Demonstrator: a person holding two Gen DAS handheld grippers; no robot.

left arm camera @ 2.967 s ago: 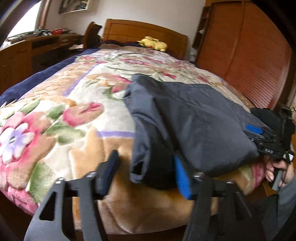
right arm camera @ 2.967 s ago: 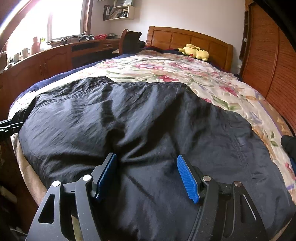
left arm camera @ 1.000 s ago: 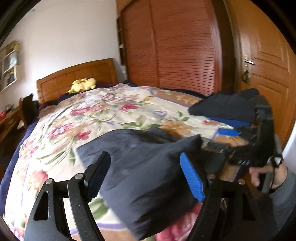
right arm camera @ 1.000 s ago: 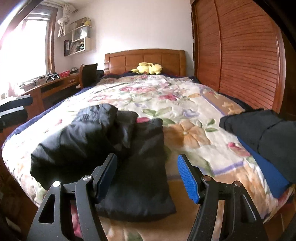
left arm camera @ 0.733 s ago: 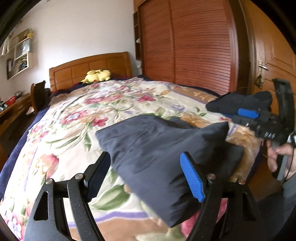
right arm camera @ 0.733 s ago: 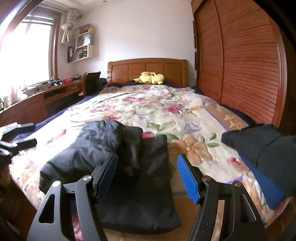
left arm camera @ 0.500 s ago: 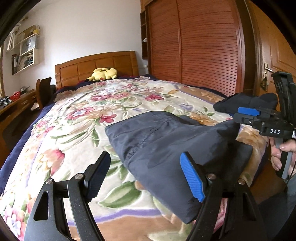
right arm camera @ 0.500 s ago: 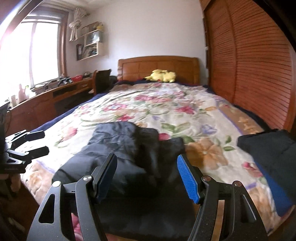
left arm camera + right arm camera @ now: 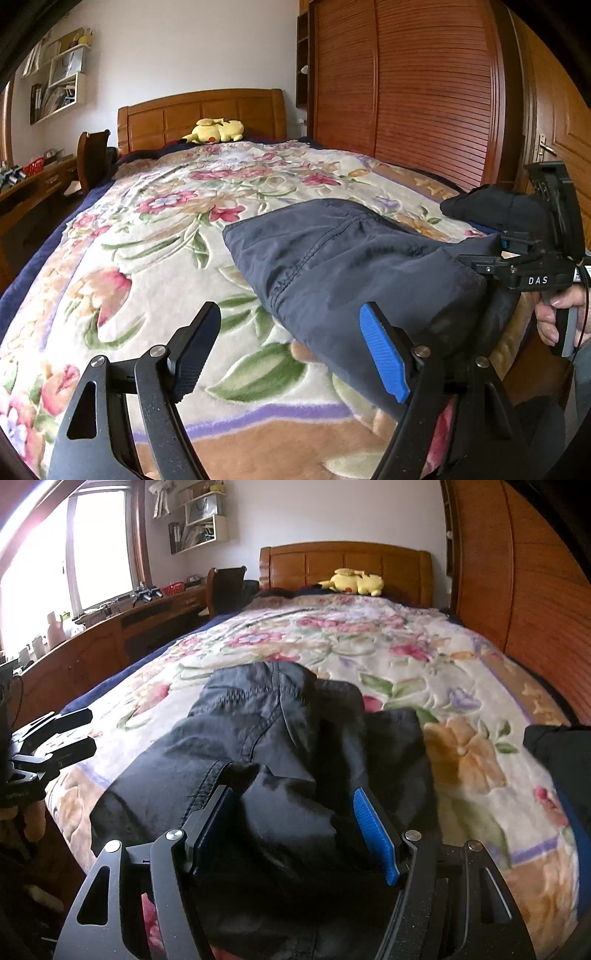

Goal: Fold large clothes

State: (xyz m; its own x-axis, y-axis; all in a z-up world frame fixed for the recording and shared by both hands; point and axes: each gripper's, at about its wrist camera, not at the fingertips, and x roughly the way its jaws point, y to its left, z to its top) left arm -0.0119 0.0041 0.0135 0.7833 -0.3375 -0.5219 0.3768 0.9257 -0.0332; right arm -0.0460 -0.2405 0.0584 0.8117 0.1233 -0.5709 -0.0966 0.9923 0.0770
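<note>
Dark folded garment between right tongs

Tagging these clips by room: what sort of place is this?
A home bedroom, most likely: a bed with a wooden headboard, a yellow plush toy by it, a slatted wardrobe alongside, and a desk under the window.

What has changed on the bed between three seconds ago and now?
The dark garment, then spread wide over the foot of the bed, is now a smaller folded bundle. The right gripper has come down with its open fingers around the near edge of the bundle. The left gripper is open and holds nothing. The floral blanket, the yellow plush toy and the folded pile stayed as they were.
</note>
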